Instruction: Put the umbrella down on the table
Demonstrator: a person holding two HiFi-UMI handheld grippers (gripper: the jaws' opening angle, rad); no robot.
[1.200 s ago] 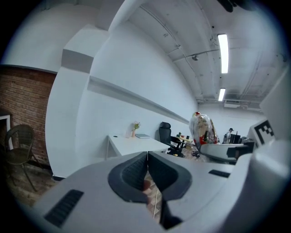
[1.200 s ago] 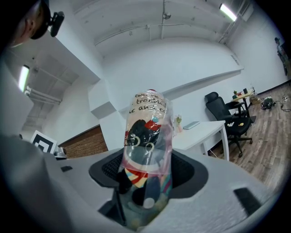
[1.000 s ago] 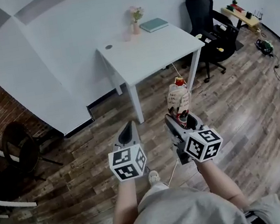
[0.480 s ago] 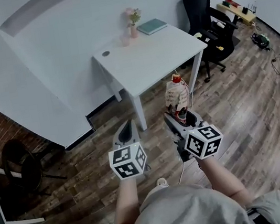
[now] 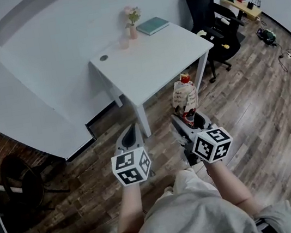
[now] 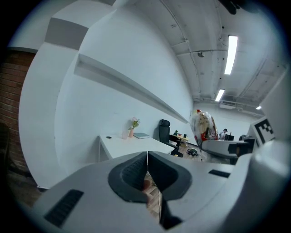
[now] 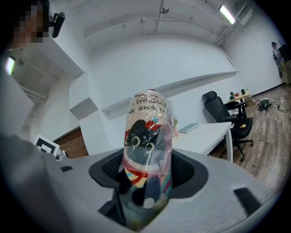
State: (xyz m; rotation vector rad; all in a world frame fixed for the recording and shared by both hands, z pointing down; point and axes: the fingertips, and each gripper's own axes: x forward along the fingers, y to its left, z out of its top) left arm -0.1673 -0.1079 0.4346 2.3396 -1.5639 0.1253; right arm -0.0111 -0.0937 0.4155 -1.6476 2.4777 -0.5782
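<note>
My right gripper (image 5: 189,118) is shut on a folded umbrella (image 5: 185,96) in a clear sleeve printed with a black cartoon cat and a red tip; it stands upright out of the jaws. In the right gripper view the umbrella (image 7: 146,154) fills the gap between the pads. My left gripper (image 5: 133,137) hovers beside it, jaws together and nothing in them, as the left gripper view (image 6: 148,172) also shows. Both are over the wooden floor, a short way in front of the white table (image 5: 164,60).
On the table's far edge stand a pink vase with flowers (image 5: 131,22), a teal book (image 5: 153,25) and a small cup (image 5: 123,43). A black office chair (image 5: 210,14) stands right of the table. A dark chair (image 5: 18,173) sits at the left by the brick wall.
Both grippers and the person have moved forward toward the white table, which now sits closer and lower in the head view. The umbrella stays gripped upright in the right gripper.
</note>
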